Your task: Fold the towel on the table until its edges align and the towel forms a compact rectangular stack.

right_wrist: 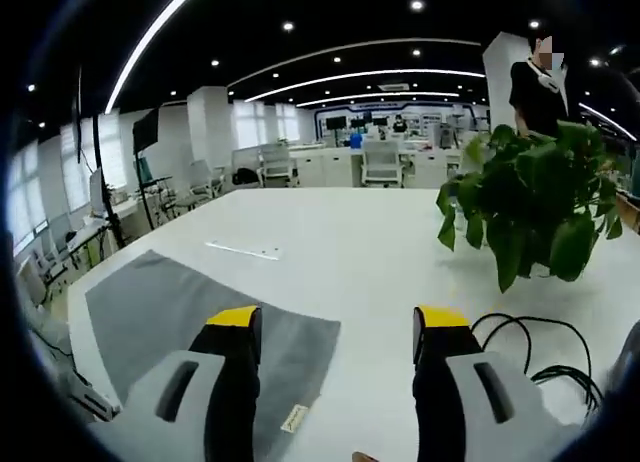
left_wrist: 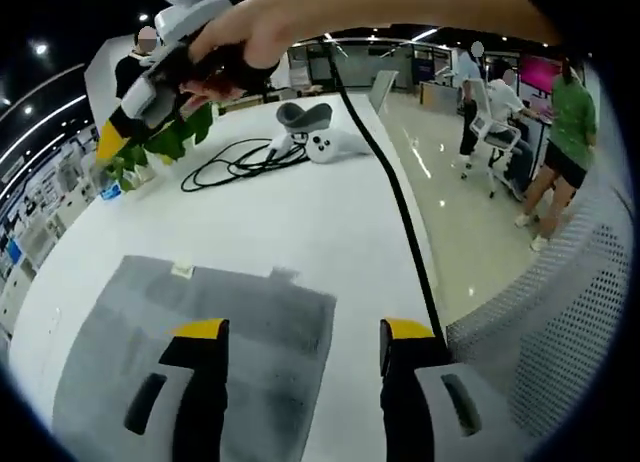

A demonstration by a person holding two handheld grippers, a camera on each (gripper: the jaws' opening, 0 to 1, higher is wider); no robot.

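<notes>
On the white table, gray towel lies flat, long axis running away from the tools.

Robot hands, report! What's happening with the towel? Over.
Left gripper open, right gripper open. Towel flat, untouched. Cable and plant clear of towel.

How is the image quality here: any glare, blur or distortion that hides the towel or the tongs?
Left gripper view: strong fisheye bend; the hand holding the other tongs is smeared, while the grey towel is soft but readable; ceiling lights glare on the floor. Right gripper view: even light, table bright and nearly washed out, towel and plant fairly sharp.
</notes>
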